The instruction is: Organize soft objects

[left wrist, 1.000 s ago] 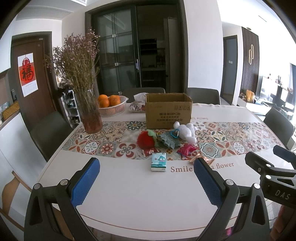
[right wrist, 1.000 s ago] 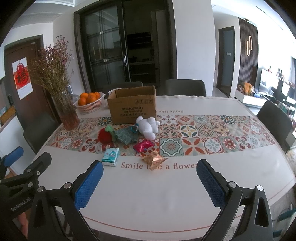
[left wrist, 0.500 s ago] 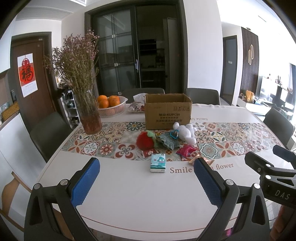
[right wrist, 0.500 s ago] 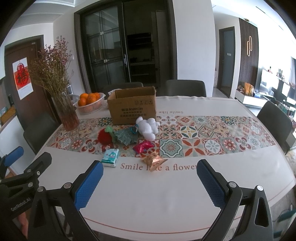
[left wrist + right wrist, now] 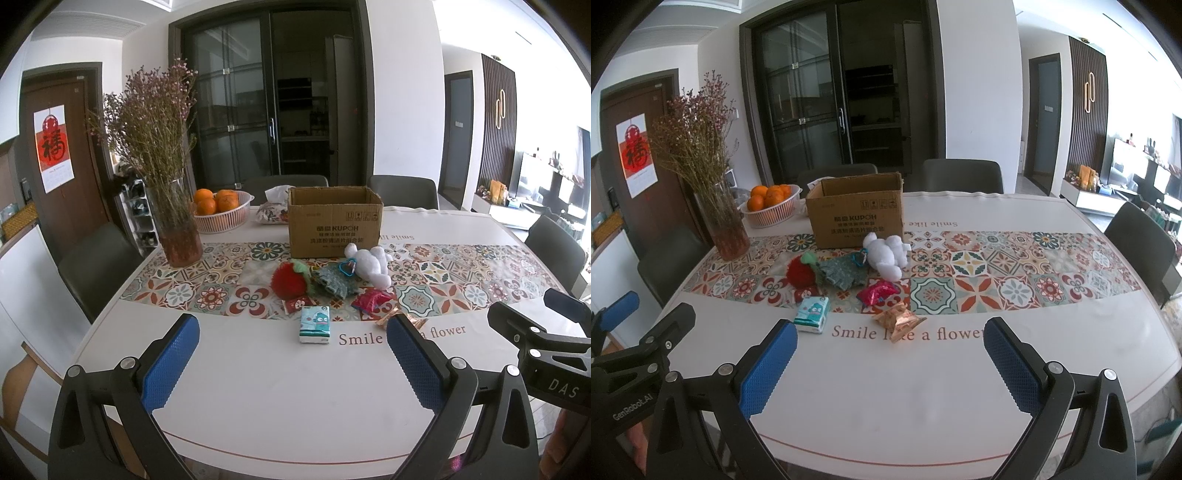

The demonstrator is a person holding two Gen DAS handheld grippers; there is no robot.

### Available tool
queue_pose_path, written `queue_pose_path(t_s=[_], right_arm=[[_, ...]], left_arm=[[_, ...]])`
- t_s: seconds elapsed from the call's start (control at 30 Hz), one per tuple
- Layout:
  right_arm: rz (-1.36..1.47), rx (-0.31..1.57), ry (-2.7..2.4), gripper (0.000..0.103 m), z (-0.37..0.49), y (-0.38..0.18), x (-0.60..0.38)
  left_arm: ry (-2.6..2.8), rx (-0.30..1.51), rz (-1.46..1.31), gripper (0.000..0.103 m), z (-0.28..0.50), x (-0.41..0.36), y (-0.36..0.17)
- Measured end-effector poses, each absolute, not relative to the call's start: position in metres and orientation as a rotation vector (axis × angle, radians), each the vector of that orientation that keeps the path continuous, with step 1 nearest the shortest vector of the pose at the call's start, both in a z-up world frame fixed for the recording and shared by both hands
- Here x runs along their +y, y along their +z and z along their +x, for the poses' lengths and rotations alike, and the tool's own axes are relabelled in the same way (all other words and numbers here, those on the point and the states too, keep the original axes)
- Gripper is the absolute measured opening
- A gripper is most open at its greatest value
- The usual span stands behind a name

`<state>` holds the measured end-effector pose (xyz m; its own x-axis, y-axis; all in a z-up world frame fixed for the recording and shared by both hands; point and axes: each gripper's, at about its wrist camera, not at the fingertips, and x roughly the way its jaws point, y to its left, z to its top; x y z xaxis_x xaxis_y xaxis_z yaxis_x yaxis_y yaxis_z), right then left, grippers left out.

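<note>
A white plush toy (image 5: 369,264) (image 5: 886,254), a red strawberry plush (image 5: 290,278) (image 5: 799,273), a green knitted item (image 5: 332,282) (image 5: 842,275), a pink pouch (image 5: 371,299) (image 5: 877,291), a tissue pack (image 5: 314,325) (image 5: 812,314) and a copper wrapper (image 5: 899,319) lie on the table before an open cardboard box (image 5: 334,225) (image 5: 857,210). My left gripper (image 5: 293,363) and right gripper (image 5: 890,367) are open and empty, above the table's near edge, well short of the objects.
A glass vase of dried flowers (image 5: 177,225) (image 5: 726,225) and a basket of oranges (image 5: 219,210) (image 5: 772,206) stand at the back left. Grey chairs (image 5: 962,177) surround the table (image 5: 258,387). The right gripper's body (image 5: 546,343) shows at the left view's right edge.
Both views are nearly unchanged; the cameras have shifted very slightly. Nothing on the table has moved.
</note>
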<state>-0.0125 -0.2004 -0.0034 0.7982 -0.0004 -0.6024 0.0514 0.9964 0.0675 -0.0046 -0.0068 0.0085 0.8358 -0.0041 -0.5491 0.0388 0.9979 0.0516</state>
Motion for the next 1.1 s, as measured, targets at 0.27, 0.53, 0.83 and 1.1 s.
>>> queue_pose_path(t_s=[0.27, 0.53, 0.83, 1.1], right_arm=[[0.081, 0.646, -0.027, 0.102, -0.012, -0.004, -0.2], [0.082, 0.647, -0.028, 0.102, -0.012, -0.004, -0.199], [0.081, 0.665, -0.039, 0.102, -0.002, -0.005, -0.196], [0.106, 0.716, -0.055, 0.102, 0.021, -0.018, -0.194]], left_arm=[[-0.023, 0.581, 0.061, 0.103, -0.005, -0.006, 0.008], [-0.024, 0.582, 0.061, 0.103, -0.005, -0.006, 0.008], [-0.04, 0.599, 0.055, 0.103, 0.007, -0.007, 0.007], [-0.078, 0.651, 0.041, 0.103, 0.033, -0.002, -0.005]])
